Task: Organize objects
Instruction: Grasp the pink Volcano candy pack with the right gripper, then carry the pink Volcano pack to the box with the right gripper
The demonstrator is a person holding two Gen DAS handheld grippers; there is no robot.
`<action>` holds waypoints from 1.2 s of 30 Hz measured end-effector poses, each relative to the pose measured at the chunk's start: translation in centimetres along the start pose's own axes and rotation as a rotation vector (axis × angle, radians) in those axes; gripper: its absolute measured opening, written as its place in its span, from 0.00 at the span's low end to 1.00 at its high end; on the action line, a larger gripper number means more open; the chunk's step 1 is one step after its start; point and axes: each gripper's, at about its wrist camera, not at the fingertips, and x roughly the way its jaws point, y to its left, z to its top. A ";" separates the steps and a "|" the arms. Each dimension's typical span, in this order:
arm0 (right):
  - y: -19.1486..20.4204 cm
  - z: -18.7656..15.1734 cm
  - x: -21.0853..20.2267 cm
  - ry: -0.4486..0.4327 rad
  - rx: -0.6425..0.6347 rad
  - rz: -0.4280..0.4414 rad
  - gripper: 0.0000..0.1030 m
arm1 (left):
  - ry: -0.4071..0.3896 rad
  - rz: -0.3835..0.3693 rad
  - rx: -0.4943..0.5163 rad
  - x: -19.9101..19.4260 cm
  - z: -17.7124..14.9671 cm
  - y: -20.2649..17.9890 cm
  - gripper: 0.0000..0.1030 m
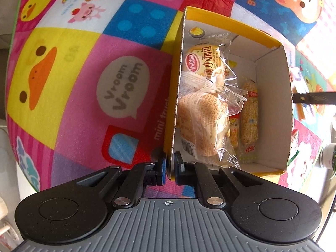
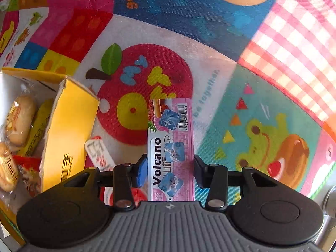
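My left gripper (image 1: 170, 168) pinches the box (image 1: 178, 63) wall. My right gripper (image 2: 170, 168) squeezes the pink pack (image 2: 171, 147) between its fingers; it could slip sideways.

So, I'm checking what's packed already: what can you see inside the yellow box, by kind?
Wrapped bread buns: 2
Corn stick: 1
Red-and-yellow packet: 1
Total visible: 4
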 end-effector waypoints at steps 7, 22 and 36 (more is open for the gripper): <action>-1.3 -7.0 -6.9 -0.050 0.194 0.069 0.42 | -0.013 -0.026 0.071 0.0 0.4 0.0 0.09; 8.6 -18.0 -17.0 -0.074 0.355 0.132 0.42 | -0.040 -0.117 0.168 -0.5 -0.2 1.2 0.09; 15.1 -20.1 -22.3 -0.144 0.366 0.108 0.42 | -0.069 -0.143 0.231 -1.0 -0.4 1.4 0.09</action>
